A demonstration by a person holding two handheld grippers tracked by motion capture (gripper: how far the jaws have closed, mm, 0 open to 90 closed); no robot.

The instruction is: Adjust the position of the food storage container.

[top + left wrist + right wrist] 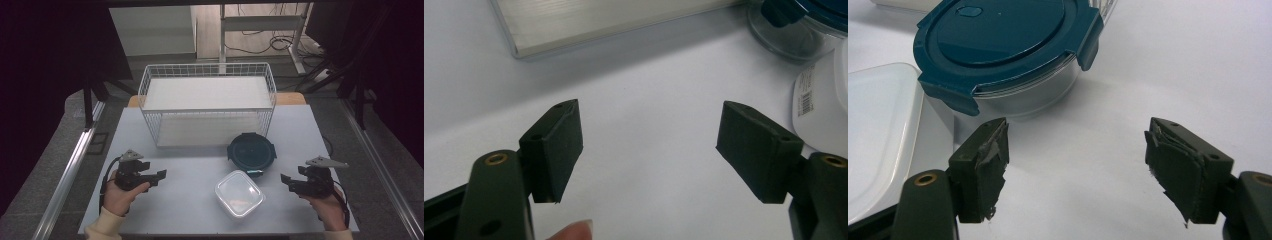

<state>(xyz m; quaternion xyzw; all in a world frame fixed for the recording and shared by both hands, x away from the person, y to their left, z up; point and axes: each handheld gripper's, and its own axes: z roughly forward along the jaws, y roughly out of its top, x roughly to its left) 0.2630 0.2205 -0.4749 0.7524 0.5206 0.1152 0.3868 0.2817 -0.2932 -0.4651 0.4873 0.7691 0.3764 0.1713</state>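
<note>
A white sticker with a barcode [807, 96] sits on the clear square plastic container with a white lid [239, 193]; its print is too small to read. That container lies on the pale grey bench [190, 200], turned corner-on, midway between the hands. Just behind it, nearly touching, stands the round clear container with a dark teal clip lid [251, 152], one clip facing the right claw [283, 179]. A white wire basket [207, 102] stands farther back. The left claw [162, 174] and right claw both gape wide, empty, pointing inward.
</note>
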